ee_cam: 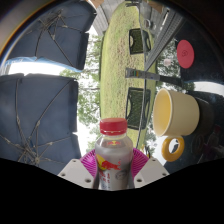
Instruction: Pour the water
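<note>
Ahead of you, to the right beyond the fingers, stands a pale yellow cup (173, 110), round and smooth; what it contains you cannot tell. Your gripper (114, 166) is clamped on a clear plastic bottle (113, 152), pink pads pressing both sides, its red cap (113, 126) on top.

Glass table (40, 120): yellow cup (174, 110), billiard ball (172, 149) resting on it

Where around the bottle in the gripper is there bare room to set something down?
None is visible. The gripper is shut on the bottle, so nothing lies bare between the fingers. Its right is crowded by the yellow cup and orange ball; left shows only dark umbrellas.
</note>
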`<state>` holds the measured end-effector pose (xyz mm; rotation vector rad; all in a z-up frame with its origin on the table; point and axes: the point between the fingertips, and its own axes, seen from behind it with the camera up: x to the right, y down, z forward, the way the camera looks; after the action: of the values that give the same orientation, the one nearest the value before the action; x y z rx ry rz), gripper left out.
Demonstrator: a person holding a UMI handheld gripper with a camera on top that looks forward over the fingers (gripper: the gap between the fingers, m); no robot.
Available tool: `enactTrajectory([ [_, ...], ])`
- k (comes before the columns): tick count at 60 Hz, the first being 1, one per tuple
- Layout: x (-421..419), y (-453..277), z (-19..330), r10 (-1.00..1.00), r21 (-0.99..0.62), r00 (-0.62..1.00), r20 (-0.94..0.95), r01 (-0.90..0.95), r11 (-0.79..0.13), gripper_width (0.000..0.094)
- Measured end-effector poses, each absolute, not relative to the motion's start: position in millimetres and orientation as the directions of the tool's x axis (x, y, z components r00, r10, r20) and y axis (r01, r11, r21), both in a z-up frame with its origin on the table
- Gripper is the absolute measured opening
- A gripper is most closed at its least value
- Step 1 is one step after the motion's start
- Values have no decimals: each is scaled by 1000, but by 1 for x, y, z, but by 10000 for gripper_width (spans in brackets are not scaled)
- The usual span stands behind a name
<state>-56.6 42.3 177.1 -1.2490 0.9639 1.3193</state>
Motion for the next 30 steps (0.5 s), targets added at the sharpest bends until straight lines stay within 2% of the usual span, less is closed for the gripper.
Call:
enactTrajectory([
  [9,-53,46,166,134,217,-251,-959,-950,-224,391],
  [16,-51,46,162,93,357,-388,-917,-903,-239,390],
  [24,-58,47,162,75,355,-386,-920,-898,-261,391],
  [27,-62,46,169,86,302,-337,-938,-912,-277,392],
  [30,-62,38,186,144,173,-219,-965,-946,-276,392],
])
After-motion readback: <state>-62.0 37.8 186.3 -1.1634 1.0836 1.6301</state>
